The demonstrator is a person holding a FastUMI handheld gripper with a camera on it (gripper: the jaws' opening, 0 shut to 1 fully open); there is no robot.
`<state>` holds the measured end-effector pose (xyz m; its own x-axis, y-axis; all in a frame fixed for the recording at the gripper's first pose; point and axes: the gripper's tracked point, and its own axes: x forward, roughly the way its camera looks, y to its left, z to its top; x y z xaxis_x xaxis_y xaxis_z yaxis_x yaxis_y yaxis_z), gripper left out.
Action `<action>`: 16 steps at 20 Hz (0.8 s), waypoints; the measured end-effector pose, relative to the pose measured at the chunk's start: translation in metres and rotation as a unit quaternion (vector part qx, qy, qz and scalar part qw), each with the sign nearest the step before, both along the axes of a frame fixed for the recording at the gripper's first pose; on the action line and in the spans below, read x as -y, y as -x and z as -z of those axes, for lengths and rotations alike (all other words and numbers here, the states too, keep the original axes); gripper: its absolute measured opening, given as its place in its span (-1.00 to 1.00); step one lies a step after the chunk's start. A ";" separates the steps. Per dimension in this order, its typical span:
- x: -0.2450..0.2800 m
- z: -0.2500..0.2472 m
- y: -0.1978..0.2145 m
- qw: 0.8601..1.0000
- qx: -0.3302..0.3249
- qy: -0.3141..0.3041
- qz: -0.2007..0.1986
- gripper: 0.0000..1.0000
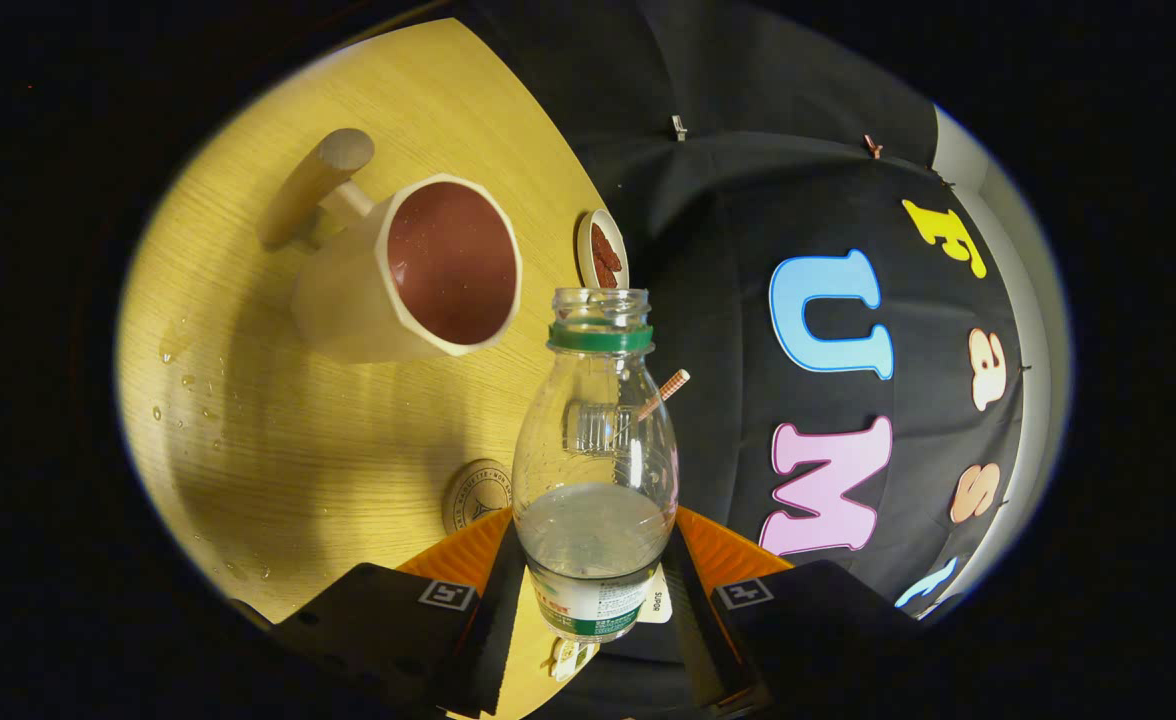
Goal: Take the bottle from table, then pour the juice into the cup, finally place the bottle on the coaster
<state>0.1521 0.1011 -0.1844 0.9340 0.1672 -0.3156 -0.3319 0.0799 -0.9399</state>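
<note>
The gripper is clamped on the clear plastic bottle, one finger pressing each side of its labelled lower body, and the bottle is held off the wooden table with its open, uncapped mouth pointing away from the fingers. The view is rolled, so the bottle appears tilted relative to the table — the liquid inside sits low, filling only the bottom part near the fingers. Beyond the bottle, toward the middle of the table, stands the faceted cup with a wooden handle; its inside shows a dark reddish lining, and whether any juice is in it I cannot tell. The round coaster lies flat on the table just beside the bottle's lower half, near the fingers. A small dish with something red sits at the table's far edge, past the bottle's mouth. Droplets already dot the table on the side of the cup away from the dish. The risk from here is spillage — with no cap, any further tilt before the mouth is over the cup would send liquid onto the table, and a wet surface could let the bottle slide on set-down.
</note>
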 end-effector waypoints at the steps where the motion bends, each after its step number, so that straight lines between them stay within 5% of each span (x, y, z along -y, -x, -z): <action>1: -0.001 0.001 -0.002 1.000 0.001 0.007 -0.002 0.43; 16: -0.006 0.009 -0.005 0.996 0.012 0.082 -0.038 0.43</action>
